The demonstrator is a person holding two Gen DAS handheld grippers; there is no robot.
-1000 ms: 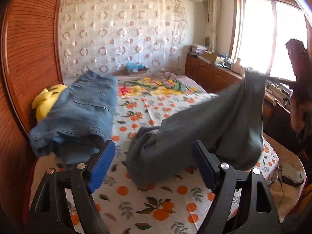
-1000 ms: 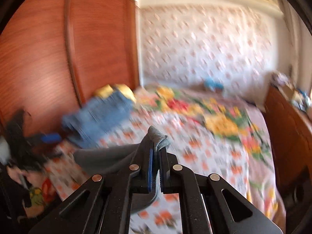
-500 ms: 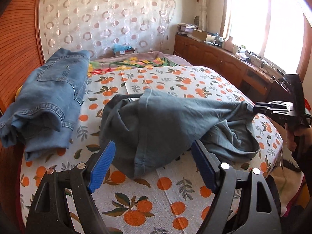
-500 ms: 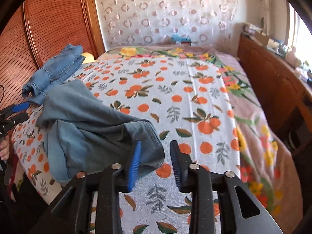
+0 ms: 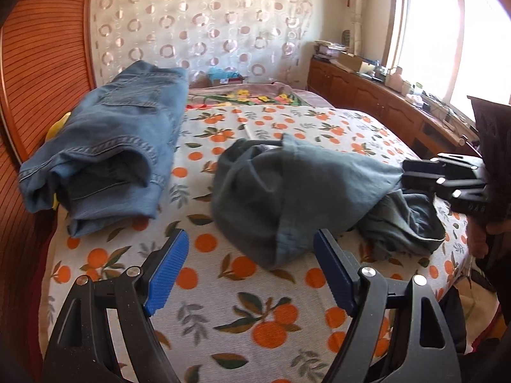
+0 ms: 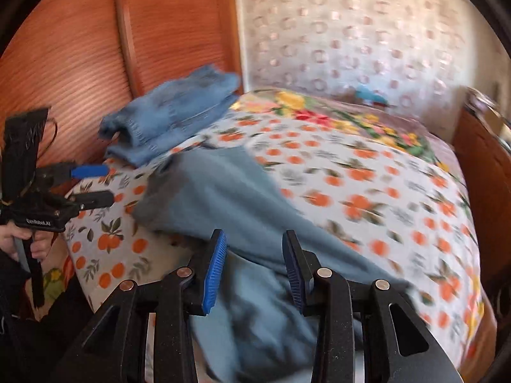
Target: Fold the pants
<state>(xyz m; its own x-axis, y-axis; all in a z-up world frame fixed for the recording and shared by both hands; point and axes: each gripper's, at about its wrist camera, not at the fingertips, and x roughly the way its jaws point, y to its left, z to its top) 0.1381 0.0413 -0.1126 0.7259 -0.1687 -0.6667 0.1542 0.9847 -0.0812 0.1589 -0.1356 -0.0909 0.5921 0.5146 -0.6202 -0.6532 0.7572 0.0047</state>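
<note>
Grey-blue pants [image 5: 297, 191] lie crumpled in a heap on the orange-print bedsheet [image 5: 223, 303]; they also show in the right wrist view [image 6: 223, 204]. My left gripper [image 5: 252, 271] is open and empty, just short of the heap's near edge. My right gripper [image 6: 254, 265] is open over the pants' near end, holding nothing. It shows from the side in the left wrist view [image 5: 412, 175] at the heap's right end. The left gripper shows in the right wrist view [image 6: 95, 185] at the bed's left edge.
Folded blue jeans [image 5: 108, 153] lie on the bed's left side by the wooden wardrobe [image 5: 38, 63]. A wooden cabinet [image 5: 383, 105] with clutter runs under the window on the right. A flowered blanket [image 5: 249, 97] covers the far end of the bed.
The right gripper let go of the pants and opened wider. The pants dropped from the air onto the bed in a heap. Both grippers came closer to the heap.
</note>
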